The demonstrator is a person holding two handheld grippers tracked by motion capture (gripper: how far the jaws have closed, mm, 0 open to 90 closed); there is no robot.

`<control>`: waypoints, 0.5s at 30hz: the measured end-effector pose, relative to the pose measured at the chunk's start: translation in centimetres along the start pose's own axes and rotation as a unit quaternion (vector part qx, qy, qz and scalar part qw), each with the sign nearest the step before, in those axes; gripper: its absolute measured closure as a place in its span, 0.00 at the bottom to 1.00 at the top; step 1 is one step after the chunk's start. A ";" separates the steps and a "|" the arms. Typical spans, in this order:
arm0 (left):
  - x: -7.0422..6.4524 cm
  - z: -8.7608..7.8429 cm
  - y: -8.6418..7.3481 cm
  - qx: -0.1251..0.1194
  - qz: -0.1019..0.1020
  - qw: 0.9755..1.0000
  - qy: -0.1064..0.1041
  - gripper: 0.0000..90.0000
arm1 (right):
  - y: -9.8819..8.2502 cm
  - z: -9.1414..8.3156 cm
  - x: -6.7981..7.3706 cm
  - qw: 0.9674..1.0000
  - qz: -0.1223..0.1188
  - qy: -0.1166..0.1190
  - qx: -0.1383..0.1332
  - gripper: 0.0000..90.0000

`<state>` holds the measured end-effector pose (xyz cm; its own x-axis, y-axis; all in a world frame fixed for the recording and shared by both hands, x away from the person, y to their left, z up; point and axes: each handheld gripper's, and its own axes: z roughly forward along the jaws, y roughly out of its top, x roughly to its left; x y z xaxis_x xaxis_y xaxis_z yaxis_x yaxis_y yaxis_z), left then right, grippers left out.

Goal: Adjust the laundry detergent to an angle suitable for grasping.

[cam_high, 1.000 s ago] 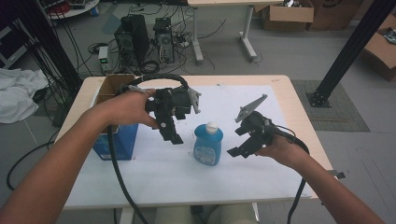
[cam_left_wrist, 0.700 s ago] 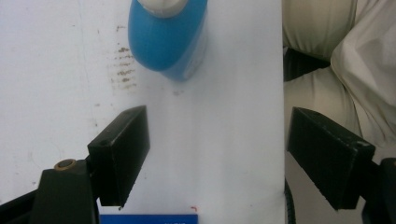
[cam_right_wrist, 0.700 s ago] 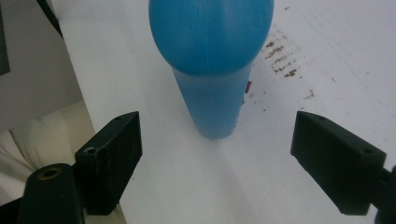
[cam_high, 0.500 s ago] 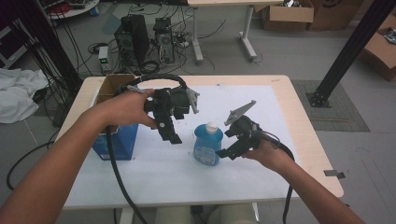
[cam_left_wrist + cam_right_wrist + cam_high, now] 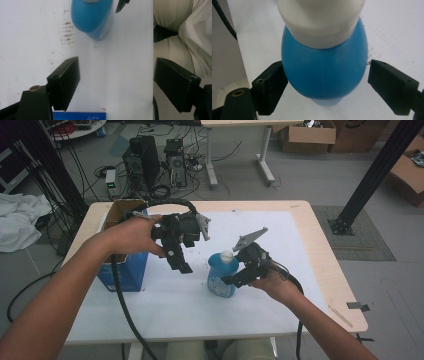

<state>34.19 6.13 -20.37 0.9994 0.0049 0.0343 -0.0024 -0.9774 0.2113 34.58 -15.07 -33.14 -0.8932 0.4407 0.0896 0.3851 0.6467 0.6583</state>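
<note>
blue bottle (image 5: 324, 72) between right claw (image 5: 327, 85) jaws, ungripped | left claw (image 5: 116, 85) open, empty

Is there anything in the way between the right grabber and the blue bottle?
No, nothing visible is. The right gripper is already at the blue bottle: its open jaws stand on either side of the bottle's body, just below the white cap. A small gap shows at the right-hand jaw.

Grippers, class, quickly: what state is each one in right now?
Left gripper: open, empty, held above the table.
Right gripper: open, jaws either side of the blue bottle, not yet pressing it.
</note>
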 end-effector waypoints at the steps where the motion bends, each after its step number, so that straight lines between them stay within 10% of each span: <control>1: 0.0 0.0 -0.1 -0.001 -0.003 1.000 0.000 0.25 | 0.0 0.2 0.0 1.000 0.001 0.001 -0.002 0.18; 15: 0.0 0.1 -0.3 0.002 -0.002 1.000 0.000 0.25 | 0.4 0.9 0.2 1.000 0.002 -0.006 -0.014 0.18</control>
<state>34.19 6.40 -20.49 0.9994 0.0093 0.0331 0.0022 -0.9781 0.2083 34.77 -14.16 -33.56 -0.8885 0.4511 0.0844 0.3828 0.6270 0.6785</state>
